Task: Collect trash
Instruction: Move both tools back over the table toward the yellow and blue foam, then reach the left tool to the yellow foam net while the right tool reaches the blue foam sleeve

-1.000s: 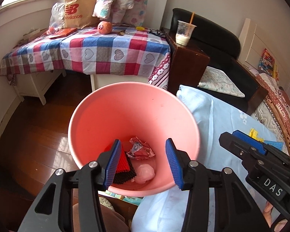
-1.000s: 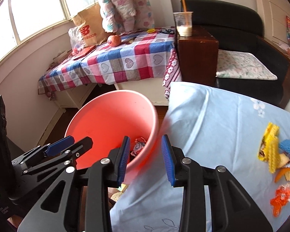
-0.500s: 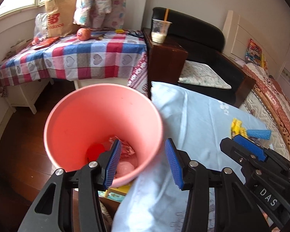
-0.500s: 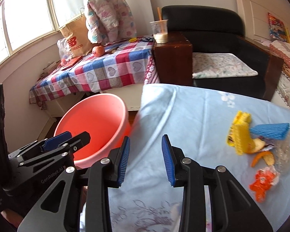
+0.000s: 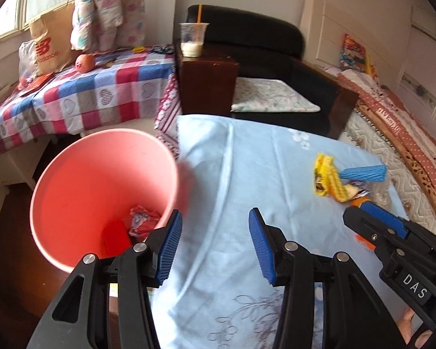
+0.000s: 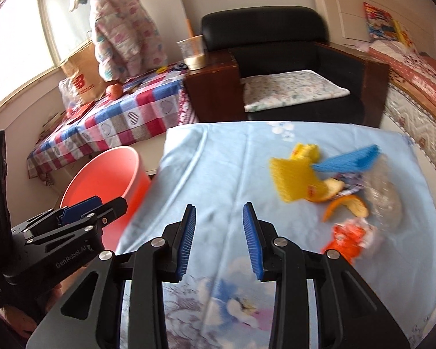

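A pink bin (image 5: 101, 180) stands left of the blue-clothed table (image 5: 247, 174) and holds crumpled wrappers (image 5: 142, 221). It also shows in the right wrist view (image 6: 101, 180). Trash lies on the table's right side: a yellow foam net (image 6: 296, 174), a blue foam net (image 6: 348, 160), orange peel (image 6: 346, 206), a clear bag (image 6: 383, 200) and an orange wrapper (image 6: 348, 241). My left gripper (image 5: 215, 247) is open and empty over the bin's near rim and the table edge. My right gripper (image 6: 219, 241) is open and empty above the cloth, left of the trash.
A checked-cloth table (image 5: 81, 93) with a paper bag (image 5: 52, 43) and an orange (image 5: 85, 62) stands behind the bin. A dark cabinet (image 5: 206, 84) carries a plastic cup (image 5: 192, 39). A black armchair (image 5: 261, 67) and a bed (image 5: 398, 122) lie beyond.
Both grippers have swung right, away from over the bin and toward the table. The trash pile has come closer in the right wrist view. Both stay open and empty.
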Tool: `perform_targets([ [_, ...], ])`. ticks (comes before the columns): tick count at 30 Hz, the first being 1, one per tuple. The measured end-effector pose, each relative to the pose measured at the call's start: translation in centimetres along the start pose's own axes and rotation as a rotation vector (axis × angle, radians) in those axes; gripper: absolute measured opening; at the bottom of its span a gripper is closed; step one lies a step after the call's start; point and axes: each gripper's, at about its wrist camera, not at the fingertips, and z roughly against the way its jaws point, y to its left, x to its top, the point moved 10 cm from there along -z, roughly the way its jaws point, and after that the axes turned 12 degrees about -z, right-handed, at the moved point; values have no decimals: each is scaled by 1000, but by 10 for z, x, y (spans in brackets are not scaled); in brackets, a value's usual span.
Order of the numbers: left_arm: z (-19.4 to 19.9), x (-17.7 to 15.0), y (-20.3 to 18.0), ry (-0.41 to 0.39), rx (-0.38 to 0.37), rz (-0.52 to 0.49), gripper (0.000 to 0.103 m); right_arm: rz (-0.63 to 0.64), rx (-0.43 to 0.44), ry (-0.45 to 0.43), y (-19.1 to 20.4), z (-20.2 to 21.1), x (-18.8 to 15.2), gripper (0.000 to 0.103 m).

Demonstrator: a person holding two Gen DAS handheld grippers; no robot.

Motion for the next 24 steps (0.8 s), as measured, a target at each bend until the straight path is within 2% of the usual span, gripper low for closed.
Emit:
perform_targets([
  [14, -3, 12, -62, -42, -126, -118, 47, -127, -134, -86, -101, 47, -3, 35],
  [18, -5, 18, -87, -49, -174, -152, 51, -170, -155, -88, -124, 49, -4, 35],
  [24, -15, 26, -116, -44, -193, -202, 51, -206, -159, -84, -142, 43, -2, 35],
])
